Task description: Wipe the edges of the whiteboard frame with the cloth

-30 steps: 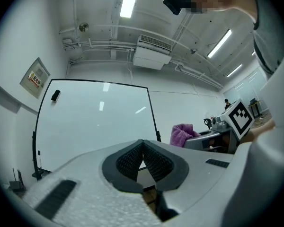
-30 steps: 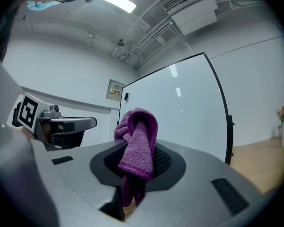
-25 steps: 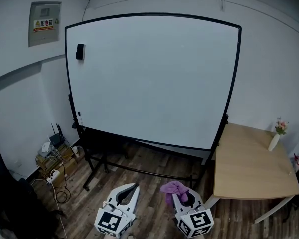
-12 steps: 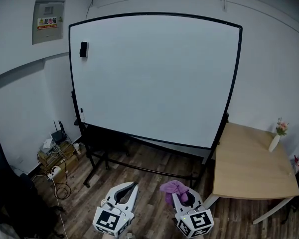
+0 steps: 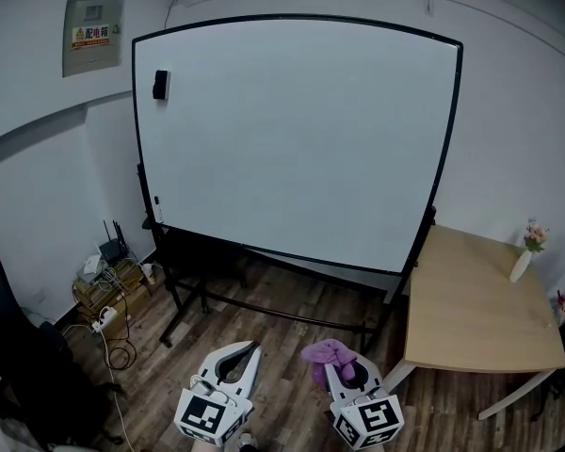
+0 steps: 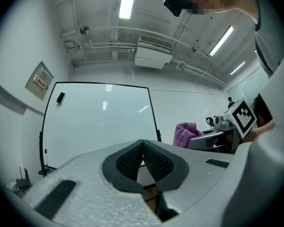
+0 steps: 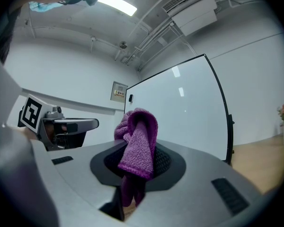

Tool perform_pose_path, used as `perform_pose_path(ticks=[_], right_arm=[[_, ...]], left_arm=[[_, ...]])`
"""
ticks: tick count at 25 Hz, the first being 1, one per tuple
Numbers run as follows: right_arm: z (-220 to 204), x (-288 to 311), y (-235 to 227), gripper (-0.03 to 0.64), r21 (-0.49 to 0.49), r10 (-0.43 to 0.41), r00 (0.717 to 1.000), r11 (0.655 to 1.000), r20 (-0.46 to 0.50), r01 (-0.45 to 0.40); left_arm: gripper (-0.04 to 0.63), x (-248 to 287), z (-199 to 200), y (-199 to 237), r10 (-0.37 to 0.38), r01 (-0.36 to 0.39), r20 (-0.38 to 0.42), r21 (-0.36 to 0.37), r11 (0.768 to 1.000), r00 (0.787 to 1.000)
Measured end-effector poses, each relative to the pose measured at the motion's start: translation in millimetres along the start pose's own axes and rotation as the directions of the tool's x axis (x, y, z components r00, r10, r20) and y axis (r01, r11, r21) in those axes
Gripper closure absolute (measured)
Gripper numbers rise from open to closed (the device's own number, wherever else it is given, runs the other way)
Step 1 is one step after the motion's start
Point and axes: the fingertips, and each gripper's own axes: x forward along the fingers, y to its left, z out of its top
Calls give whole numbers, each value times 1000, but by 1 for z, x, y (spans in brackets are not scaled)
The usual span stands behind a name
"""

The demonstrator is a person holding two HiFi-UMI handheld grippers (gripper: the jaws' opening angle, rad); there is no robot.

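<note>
A large whiteboard [image 5: 297,135] with a thin black frame [image 5: 448,149] stands on a black wheeled stand ahead of me. A purple cloth [image 5: 328,356] is bunched in my right gripper [image 5: 341,370], low in the head view and well short of the board; the jaws are shut on the cloth [image 7: 138,143]. My left gripper [image 5: 234,365] hangs beside it at the same height, shut with its black pads [image 6: 132,159] touching and nothing between them. The board [image 6: 97,119] shows far off in the left gripper view, and the board [image 7: 184,108] in the right gripper view too.
A black eraser [image 5: 160,85] sticks to the board's upper left. A light wooden table [image 5: 476,304] with a small flower vase [image 5: 522,260] stands right of the board. Cables and a router [image 5: 108,285] lie on the floor at left, near a dark chair [image 5: 14,356]. A wall box [image 5: 92,34] hangs upper left.
The head view has shifted a little: the whiteboard sits slightly higher and more to the right in the picture. Both grippers keep their places and states.
</note>
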Motion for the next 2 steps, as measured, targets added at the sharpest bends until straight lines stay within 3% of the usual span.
perform_pose_path(ticks=[2], right_arm=[[0,1,2,551,1,2,1000,1000,1,-2]], left_arm=[[578,-1,0,2,2,-2,-1,0,1000,1000]])
